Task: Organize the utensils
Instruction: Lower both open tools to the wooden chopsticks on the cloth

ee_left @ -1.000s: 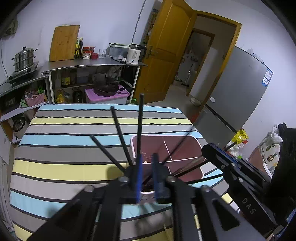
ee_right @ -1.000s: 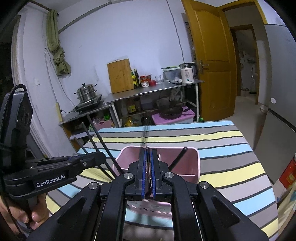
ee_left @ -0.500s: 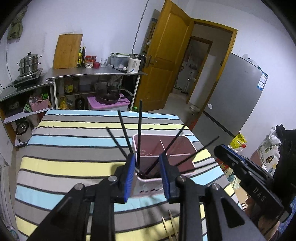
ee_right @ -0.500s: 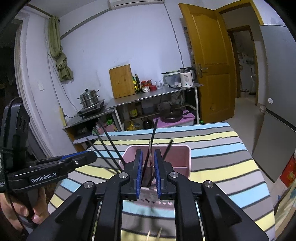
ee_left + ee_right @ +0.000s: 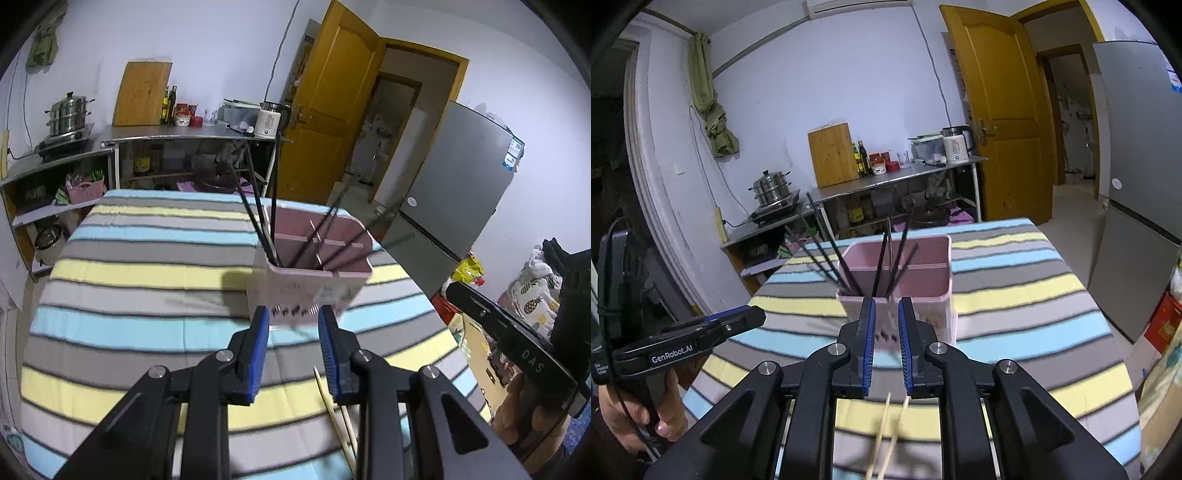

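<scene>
Claws both gaping – left (image 5: 291, 321) wide, right (image 5: 886, 314) narrower (nothing held) – w/ black chopsticks (image 5: 882, 258) in pink caddy (image 5: 923, 266).

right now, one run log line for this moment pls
left hand-held gripper: open, empty | right hand-held gripper: open, empty | black chopsticks: standing in pink holder | wooden chopsticks: on striped tablecloth

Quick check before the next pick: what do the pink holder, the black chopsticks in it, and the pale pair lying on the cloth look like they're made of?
Pink holder: looks like matte moulded plastic, with thin uniform walls and dividers. Black chopsticks: smooth, dark, evenly thin; plastic, lacquered wood or coated metal, I cannot tell which. Pale pair: probably bare bamboo or wood, going by the tan, unglossy look.
</scene>
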Motion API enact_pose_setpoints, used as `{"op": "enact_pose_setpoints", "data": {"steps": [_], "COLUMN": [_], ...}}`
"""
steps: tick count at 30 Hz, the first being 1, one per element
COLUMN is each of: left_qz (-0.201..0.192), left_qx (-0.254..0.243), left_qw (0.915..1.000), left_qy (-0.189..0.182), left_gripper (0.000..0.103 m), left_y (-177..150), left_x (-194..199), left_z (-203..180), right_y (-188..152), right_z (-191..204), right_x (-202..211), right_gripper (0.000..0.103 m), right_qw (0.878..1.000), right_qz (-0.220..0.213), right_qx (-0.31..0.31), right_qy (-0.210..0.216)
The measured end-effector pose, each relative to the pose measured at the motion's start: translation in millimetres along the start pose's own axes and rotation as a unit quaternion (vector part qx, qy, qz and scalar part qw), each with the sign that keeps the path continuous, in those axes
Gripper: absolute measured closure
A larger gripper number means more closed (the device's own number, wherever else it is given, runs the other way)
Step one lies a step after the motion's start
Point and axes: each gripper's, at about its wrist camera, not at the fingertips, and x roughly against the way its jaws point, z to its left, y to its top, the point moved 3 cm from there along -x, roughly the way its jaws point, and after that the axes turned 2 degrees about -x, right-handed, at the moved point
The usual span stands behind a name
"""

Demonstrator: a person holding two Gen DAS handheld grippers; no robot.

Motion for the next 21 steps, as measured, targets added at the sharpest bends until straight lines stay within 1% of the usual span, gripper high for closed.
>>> {"op": "enact_pose_setpoints", "data": {"steps": [11, 16, 21], "left_qz": [0.022, 0.029, 0.031], "left_qx": [0.017, 0.021, 0.019], "left_qw": [0.9996, 0.9994, 0.9993], "left_qy": [-0.007, -0.004, -0.003], "left_gripper": [0.074, 0.074, 0.074], "left_y": [-53, -65, -70], "left_x": [8, 8, 6], "left_z": [-2, -3, -5], "right_y": [-46, -58, -67], "right_z": [-6, -9, -13], "right_x": [13, 12, 7], "right_gripper": [0.091, 0.091, 0.091], "right_qw": [0.999, 0.999, 0.998], "right_qz": [0.033, 0.043, 0.055], "right_qx": [-0.016, -0.018, -0.020], "right_qy": [-0.009, -0.012, -0.013]}}
